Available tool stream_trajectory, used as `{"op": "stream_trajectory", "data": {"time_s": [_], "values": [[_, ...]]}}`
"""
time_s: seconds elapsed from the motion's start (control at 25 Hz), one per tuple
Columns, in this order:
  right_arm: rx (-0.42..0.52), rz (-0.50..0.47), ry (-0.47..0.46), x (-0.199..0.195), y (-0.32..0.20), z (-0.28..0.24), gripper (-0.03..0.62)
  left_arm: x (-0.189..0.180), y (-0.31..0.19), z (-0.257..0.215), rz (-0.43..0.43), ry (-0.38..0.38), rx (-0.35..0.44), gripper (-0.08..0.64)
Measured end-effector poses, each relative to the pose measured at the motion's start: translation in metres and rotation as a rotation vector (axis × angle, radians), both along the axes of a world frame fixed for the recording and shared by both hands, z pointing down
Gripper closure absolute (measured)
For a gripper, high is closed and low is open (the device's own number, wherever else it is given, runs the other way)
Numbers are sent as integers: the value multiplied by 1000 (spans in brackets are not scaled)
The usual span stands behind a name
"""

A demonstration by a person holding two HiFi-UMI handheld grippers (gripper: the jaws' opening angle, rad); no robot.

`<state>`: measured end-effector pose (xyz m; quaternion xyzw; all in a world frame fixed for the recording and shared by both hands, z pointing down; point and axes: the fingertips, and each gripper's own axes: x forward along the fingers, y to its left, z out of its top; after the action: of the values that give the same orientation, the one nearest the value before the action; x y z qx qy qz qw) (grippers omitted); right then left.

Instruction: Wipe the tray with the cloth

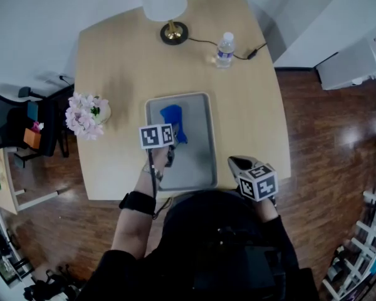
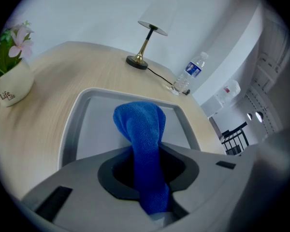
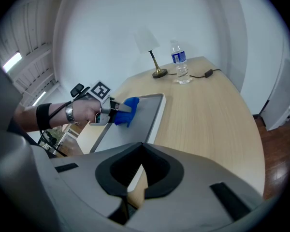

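Fingers of the left gripper (image 2: 150, 187) clamp the blue cloth (image 2: 139, 122) over the tray (image 2: 94, 129). The right gripper (image 3: 133, 195) is closed and empty. Wiping appears to be in progress; the area already covered is indeterminate.

The person wears a black top (image 1: 225, 249) with short sleeves. A broad black wristband (image 1: 136, 202) circles the left forearm, with a metal watch (image 3: 69, 113) nearer the hand and a thin black cable (image 1: 153, 168) running along the wrist. The left gripper (image 1: 174, 140) and right gripper (image 3: 135, 187) have smooth grey bodies with dark, rounded jaw pads. Each carries a white cube (image 1: 258, 182) printed with black square markers.
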<state>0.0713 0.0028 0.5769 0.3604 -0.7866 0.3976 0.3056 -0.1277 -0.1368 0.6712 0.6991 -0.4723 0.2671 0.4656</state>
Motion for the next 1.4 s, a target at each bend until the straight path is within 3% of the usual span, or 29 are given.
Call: {"op": "stream_trajectory", "data": {"time_s": [0.2, 0.48, 0.64, 0.8, 0.96, 1.2, 1.4], "values": [[3, -7, 0, -5, 3, 0, 586, 13, 80, 1, 64, 1, -37, 462], [-4, -25, 5, -9, 10, 2, 586, 33, 198, 5, 118, 73, -149, 462], [-14, -33, 10, -9, 16, 7, 586, 31, 213, 6, 116, 112, -172, 462], [-9, -34, 10, -8, 20, 6, 586, 35, 213, 4, 156, 98, -158, 462], [0, -24, 9, -1, 19, 4, 586, 44, 174, -7, 154, 101, -90, 462], [15, -22, 5, 11, 16, 0, 586, 51, 21, -22, 64, 63, 55, 462], [15, -5, 8, 26, 14, -2, 586, 44, -70, -14, 23, 17, 50, 462]]}}
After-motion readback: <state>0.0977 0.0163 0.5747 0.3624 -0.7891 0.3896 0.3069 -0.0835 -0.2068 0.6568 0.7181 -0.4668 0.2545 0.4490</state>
